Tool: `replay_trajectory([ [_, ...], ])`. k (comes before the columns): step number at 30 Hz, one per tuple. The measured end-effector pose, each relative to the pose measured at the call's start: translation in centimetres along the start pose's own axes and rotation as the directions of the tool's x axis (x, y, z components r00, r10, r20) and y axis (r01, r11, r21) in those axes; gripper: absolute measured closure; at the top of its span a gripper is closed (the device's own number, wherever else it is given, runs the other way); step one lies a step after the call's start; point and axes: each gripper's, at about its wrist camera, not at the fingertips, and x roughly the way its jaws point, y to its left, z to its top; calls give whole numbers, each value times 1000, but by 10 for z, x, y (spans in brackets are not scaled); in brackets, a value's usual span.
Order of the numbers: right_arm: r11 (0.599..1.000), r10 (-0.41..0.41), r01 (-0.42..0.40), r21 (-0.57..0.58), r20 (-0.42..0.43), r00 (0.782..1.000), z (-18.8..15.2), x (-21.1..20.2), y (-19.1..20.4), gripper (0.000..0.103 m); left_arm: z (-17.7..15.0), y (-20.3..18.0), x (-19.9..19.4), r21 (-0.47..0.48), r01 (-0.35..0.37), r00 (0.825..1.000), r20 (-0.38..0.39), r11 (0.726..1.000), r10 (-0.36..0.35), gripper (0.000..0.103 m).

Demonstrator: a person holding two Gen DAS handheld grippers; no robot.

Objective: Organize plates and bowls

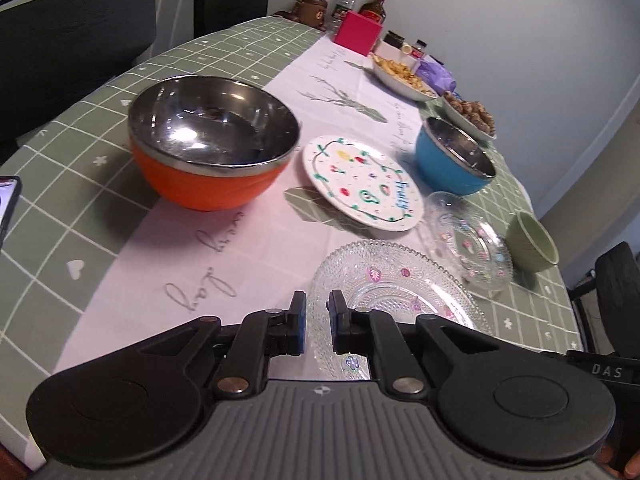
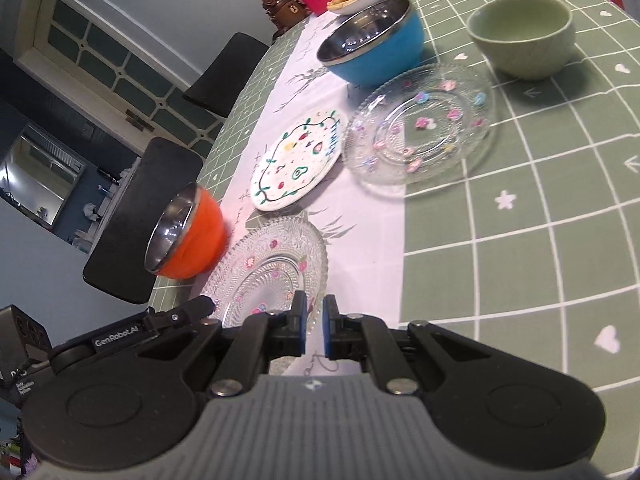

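On the table lie an orange steel-lined bowl (image 1: 212, 140), a white painted plate (image 1: 362, 182), a blue bowl (image 1: 454, 156), a small green bowl (image 1: 532, 242) and two clear glass plates, a near one (image 1: 394, 292) and a far one (image 1: 468, 238). My left gripper (image 1: 317, 304) hovers at the near glass plate's left rim, jaws nearly closed with a narrow gap and nothing between them. My right gripper (image 2: 315, 308) sits at the right rim of the near glass plate (image 2: 272, 272), jaws also nearly closed and empty. The right wrist view shows the orange bowl (image 2: 188, 236), white plate (image 2: 298, 160), far glass plate (image 2: 420, 124), blue bowl (image 2: 372, 46) and green bowl (image 2: 524, 36).
Food dishes (image 1: 404, 76), a pink box (image 1: 358, 32), bottles and a brown figurine (image 1: 314, 4) crowd the table's far end. A phone (image 1: 8, 204) lies at the left edge. Dark chairs (image 1: 76, 40) stand along the left side.
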Motion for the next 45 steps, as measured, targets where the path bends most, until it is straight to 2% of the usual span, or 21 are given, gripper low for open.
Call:
replay_trajectory([
  [6,1000,3,-3,-6,-27,1000,-10,16,4,97,0,10,2,4,-46,999,-7,999,46,90],
  [15,999,-17,16,-31,-45,999,-17,30,9,96,0,18,7,22,-71,997,-1,997,71,90],
  [23,998,-9,5,-70,-61,998,-23,39,17,96,-1,17,9,60,-154,988,-2,986,154,86],
  [27,997,-7,3,-77,-53,999,-24,43,19,96,-2,17,10,74,-168,986,16,983,167,86],
  [31,996,0,-5,-89,-53,999,-24,40,22,87,-1,18,10,55,-157,988,17,986,156,82],
  [32,996,5,-9,-93,-47,999,-24,38,22,85,-1,18,9,48,-147,989,18,988,147,74],
  [33,995,5,-9,-99,-41,999,-24,36,23,78,-1,17,7,47,-137,990,28,989,136,66],
  [34,994,1,-5,-107,-30,1000,-24,33,25,67,0,15,6,51,-134,990,40,990,132,63],
  [36,991,-6,6,-130,-4,1000,-24,26,29,60,-1,8,2,68,-147,987,74,987,142,56],
  [40,983,-50,57,-175,42,998,-23,13,35,57,-5,-8,-7,138,-179,975,155,974,157,55],
  [42,978,-75,86,-192,64,995,-22,7,38,52,-5,-19,-13,175,-156,972,200,972,120,47],
  [43,974,-90,104,-201,76,993,-21,3,39,47,-4,-25,-15,193,-137,972,213,972,95,45],
  [45,961,-137,158,-225,103,985,-19,-3,42,44,-1,-41,-19,234,-84,975,220,969,32,40],
])
